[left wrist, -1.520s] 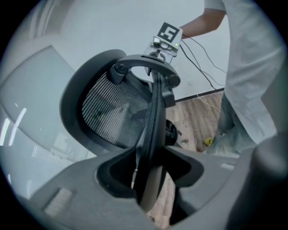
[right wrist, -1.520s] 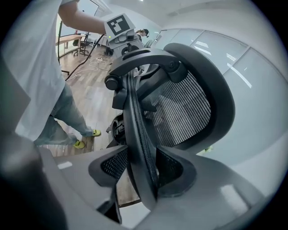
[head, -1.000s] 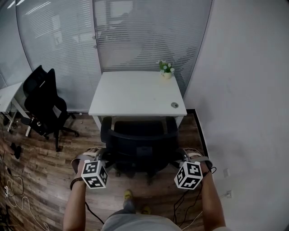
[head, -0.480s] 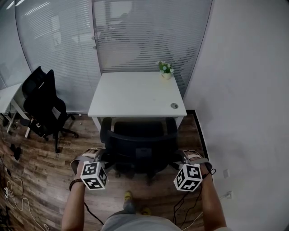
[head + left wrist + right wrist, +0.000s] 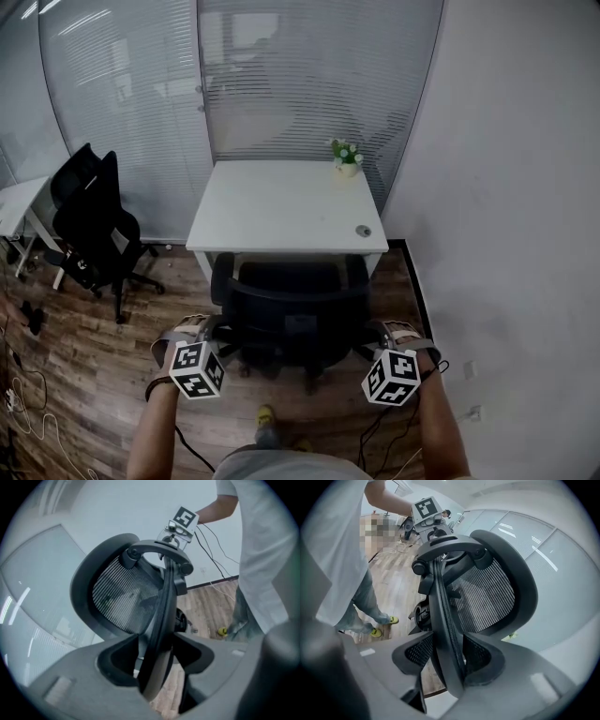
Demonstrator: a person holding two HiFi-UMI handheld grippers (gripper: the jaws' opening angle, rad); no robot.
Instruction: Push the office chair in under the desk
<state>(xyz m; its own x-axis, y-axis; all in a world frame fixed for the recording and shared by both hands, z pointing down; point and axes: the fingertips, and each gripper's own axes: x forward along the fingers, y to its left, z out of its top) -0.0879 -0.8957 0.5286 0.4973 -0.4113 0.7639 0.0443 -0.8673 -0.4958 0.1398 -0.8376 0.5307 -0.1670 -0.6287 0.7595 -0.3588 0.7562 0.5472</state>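
Observation:
The black mesh office chair (image 5: 291, 314) stands in front of the white desk (image 5: 281, 202), with its seat partly under the desk's front edge. My left gripper (image 5: 208, 325) is at the left side of the backrest. The backrest's rim (image 5: 164, 602) runs between that gripper's (image 5: 157, 658) jaws, which have just been opening and no longer clamp it. My right gripper (image 5: 375, 330) is at the right side of the backrest. Its (image 5: 450, 663) jaws are shut on the rim (image 5: 445, 611).
A second black chair (image 5: 89, 225) stands at the left by another white table (image 5: 19, 202). A small potted plant (image 5: 346, 153) and a round object (image 5: 363, 231) are on the desk. The white wall (image 5: 506, 234) is close on the right. Cables (image 5: 28, 403) lie on the floor.
Only the head view has shifted a little. The chair, the desk and both grippers keep their places relative to one another.

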